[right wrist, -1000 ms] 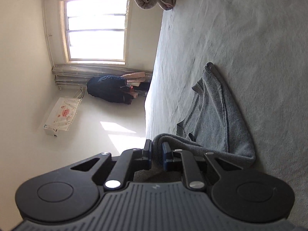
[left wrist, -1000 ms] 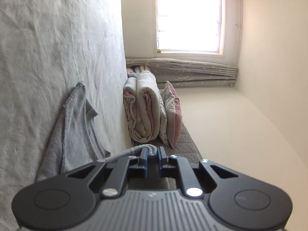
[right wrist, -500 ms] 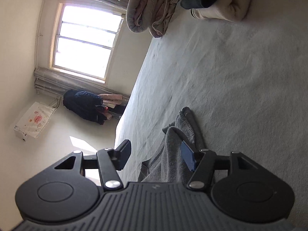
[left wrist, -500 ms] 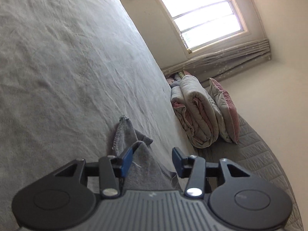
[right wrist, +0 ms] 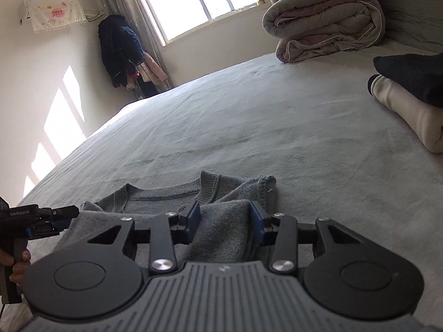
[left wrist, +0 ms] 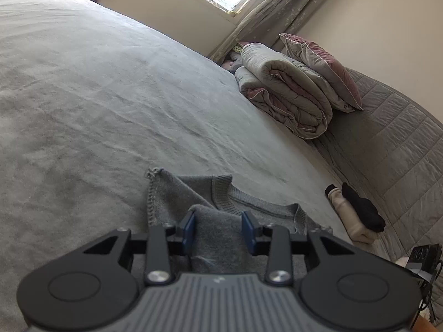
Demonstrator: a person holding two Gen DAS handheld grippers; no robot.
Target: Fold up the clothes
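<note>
A grey knit sweater (left wrist: 171, 193) lies bunched on the grey bed sheet (left wrist: 110, 96), neckline facing away. My left gripper (left wrist: 219, 231) hovers low over its near part. Its jaws are closing, with a raised fold of the cloth between the blue pads (left wrist: 189, 229). In the right wrist view the same sweater (right wrist: 155, 203) spreads out ahead. My right gripper (right wrist: 224, 218) is over its right side, jaws also closing around a soft hump of cloth. The left gripper (right wrist: 65, 217) shows at the far left, held by a hand (right wrist: 16, 265), over the sweater's left edge.
A rolled quilt (left wrist: 285, 94) and a pillow (left wrist: 324, 69) sit at the bed's head end by the padded headboard (left wrist: 387, 152). A folded cream garment (right wrist: 409, 116) with a black one (right wrist: 409, 74) on top lies to the right. A rack of clothes (right wrist: 119, 47) stands by the window.
Both grippers let go of the sweater's hem and opened wide, then began narrowing again. Both rolled until the bed looks level, and the sweater now rests on the sheet.
</note>
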